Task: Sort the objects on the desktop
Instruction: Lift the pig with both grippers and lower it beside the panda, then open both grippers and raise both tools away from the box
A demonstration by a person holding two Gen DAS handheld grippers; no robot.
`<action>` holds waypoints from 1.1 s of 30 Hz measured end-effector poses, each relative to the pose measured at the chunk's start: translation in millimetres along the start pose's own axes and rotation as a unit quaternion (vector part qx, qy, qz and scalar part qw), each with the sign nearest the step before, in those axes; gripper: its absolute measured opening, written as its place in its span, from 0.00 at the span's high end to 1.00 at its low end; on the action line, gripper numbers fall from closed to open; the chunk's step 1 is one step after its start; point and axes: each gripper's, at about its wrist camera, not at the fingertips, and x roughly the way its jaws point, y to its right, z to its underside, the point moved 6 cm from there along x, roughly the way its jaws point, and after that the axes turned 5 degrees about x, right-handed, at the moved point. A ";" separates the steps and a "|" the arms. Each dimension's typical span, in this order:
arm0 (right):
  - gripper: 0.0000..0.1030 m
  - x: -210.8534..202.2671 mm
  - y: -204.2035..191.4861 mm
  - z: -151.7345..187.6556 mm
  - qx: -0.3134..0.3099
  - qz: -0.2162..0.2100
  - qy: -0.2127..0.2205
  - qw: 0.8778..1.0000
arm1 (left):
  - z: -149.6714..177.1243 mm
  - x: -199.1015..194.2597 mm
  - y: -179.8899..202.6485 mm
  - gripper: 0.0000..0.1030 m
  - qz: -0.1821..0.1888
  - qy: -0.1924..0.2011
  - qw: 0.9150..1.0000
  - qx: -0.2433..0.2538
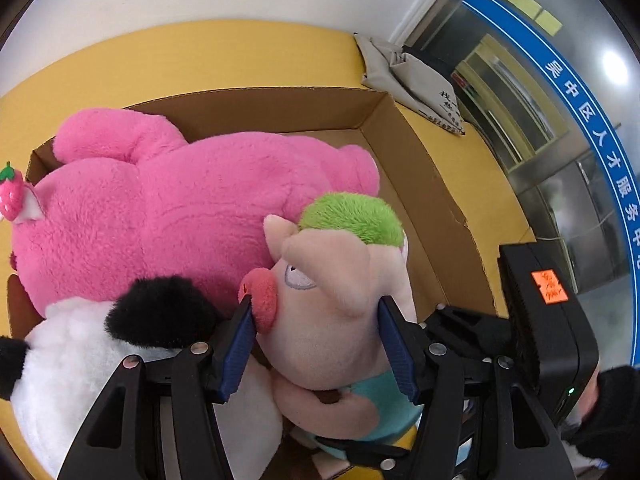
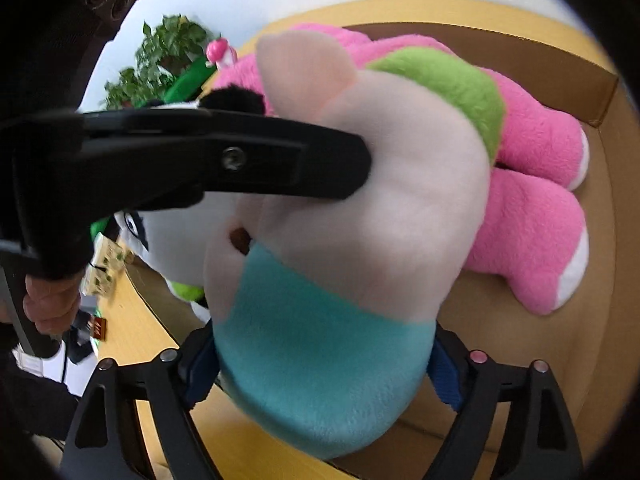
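A plush pig [image 1: 332,300] with green hair and a teal shirt is held over an open cardboard box [image 1: 400,140]. My left gripper [image 1: 316,312] is shut on the pig's head, one blue pad at its red snout and one behind its ear. My right gripper [image 2: 324,364] is shut on the pig's teal body [image 2: 320,368]. A big pink plush bear [image 1: 180,208] lies in the box, and a black-and-white plush [image 1: 100,352] lies beside it. The left gripper's finger crosses the right wrist view [image 2: 240,160].
The box stands on a yellow table [image 1: 240,56]. A grey cloth bag [image 1: 412,76] lies at the table's far right corner. Potted plants [image 2: 168,52] and small items [image 2: 104,268] show on the left in the right wrist view.
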 end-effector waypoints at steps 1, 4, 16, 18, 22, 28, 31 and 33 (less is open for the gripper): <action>0.15 -7.6 1.7 1.8 -0.002 0.001 0.004 1.000 | 1.4 0.7 0.7 0.38 -0.004 -0.001 1.000 0.004; 0.16 -52.4 12.7 3.3 0.006 -0.023 0.051 0.998 | 5.4 2.7 4.6 0.38 -0.016 0.000 1.000 0.013; 0.46 -31.4 61.5 -90.0 0.039 0.014 0.059 0.997 | 10.7 -3.8 9.7 0.37 -0.027 0.017 0.999 0.001; 0.46 -8.3 63.5 -89.6 0.055 0.011 0.031 0.998 | 12.1 -4.2 8.6 0.37 -0.050 0.016 0.999 0.003; 0.46 12.4 53.3 -82.6 0.044 0.035 0.001 0.998 | 12.8 -19.7 9.7 0.39 -0.046 0.031 0.998 -0.021; 0.33 -8.5 60.1 -82.3 0.091 0.029 0.023 0.995 | 21.8 -42.2 10.7 0.31 -0.053 0.044 0.996 -0.057; 0.26 -42.1 67.7 -83.1 0.139 0.010 0.070 0.988 | 26.4 -60.4 8.8 0.24 -0.060 0.058 0.993 -0.080; 0.23 -74.6 64.5 -75.4 0.141 0.017 0.102 0.985 | 29.4 -73.2 8.2 0.20 -0.064 0.069 0.992 -0.089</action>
